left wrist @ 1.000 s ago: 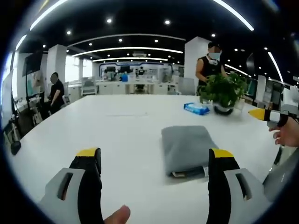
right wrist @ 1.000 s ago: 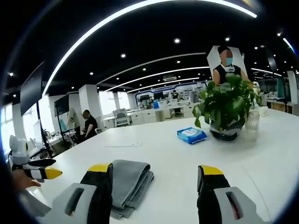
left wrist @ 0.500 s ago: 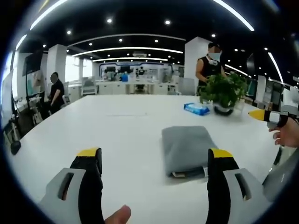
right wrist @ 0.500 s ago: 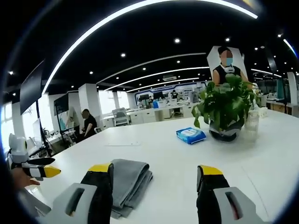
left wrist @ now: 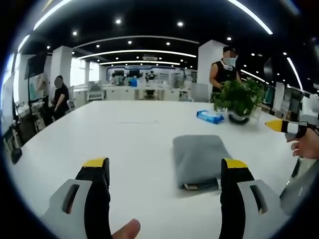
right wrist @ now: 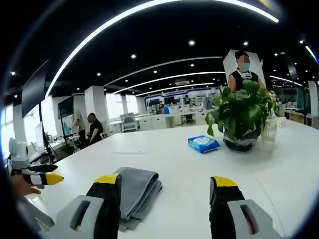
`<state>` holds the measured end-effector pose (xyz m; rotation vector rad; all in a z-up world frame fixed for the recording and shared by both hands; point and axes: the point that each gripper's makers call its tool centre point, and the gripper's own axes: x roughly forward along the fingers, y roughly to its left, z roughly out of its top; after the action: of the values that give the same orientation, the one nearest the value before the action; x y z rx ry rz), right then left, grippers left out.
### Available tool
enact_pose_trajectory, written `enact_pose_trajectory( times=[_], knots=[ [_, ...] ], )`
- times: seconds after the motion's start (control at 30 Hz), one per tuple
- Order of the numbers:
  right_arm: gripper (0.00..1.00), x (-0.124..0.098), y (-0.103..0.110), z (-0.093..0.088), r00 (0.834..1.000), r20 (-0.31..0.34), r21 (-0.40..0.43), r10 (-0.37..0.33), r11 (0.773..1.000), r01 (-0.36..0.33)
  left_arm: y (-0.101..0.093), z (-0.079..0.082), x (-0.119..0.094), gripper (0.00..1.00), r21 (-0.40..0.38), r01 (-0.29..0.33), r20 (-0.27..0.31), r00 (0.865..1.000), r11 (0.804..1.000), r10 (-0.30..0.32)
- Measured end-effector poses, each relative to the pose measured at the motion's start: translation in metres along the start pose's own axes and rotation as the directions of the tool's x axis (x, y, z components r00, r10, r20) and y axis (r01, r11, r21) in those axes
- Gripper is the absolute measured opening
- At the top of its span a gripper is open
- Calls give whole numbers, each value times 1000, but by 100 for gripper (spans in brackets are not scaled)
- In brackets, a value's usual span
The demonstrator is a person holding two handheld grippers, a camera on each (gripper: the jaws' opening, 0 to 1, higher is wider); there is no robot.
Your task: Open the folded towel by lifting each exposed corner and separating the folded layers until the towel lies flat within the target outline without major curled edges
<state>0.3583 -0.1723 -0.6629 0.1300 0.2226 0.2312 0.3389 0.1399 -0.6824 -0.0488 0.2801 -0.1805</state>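
- Left gripper view: the left gripper [left wrist: 164, 174] hangs above a white table [left wrist: 119, 134], jaws spread wide and holding nothing.
- A grey towel [left wrist: 198, 158], folded into a thick pad, lies flat on the table ahead and to the right of centre. Its near edge, where the stacked layers show, runs behind the tip of the right-hand jaw.
- The towel's long axis runs away from the camera, roughly along the gripper's line of sight.
- The right gripper's yellow tip and the hand holding it [left wrist: 307, 147] enter at the right edge, off the towel.
- Farther back stand a blue packet [left wrist: 209, 116] and a potted plant [left wrist: 240, 98].
- Right gripper view: the right gripper [right wrist: 167, 186] also has its jaws wide apart and grips nothing.
- The towel [right wrist: 135, 195] lies low and left, partly behind the left-hand jaw, its folded layers visible along the edge facing the camera.
- The left gripper's yellow tip [right wrist: 49, 178] shows at the far left.
- The towel lies between the two grippers. Neither touches it. I cannot tell which is nearer.
- No target outline is visible on the table.
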Motion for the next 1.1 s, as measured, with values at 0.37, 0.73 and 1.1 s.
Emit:
enact_pose_trajectory(
  times=[0.37,0.73,1.1],
  knots=[
    [72,1,1,-1,1000,-5,-15,3,1000,-3,0,0,0,92,-8,4,-3,1000,1000,-4],
    [71,1,1,-1,1000,-6,-32,5,999,-5,-1,2,-1,91,-24,9,3,1000,1000,-9],
    [69,0,5,1,1000,-2,-33,12,999,-12,-17,10,-2,82,-14,58,-3,998,998,-58]
  ],
)
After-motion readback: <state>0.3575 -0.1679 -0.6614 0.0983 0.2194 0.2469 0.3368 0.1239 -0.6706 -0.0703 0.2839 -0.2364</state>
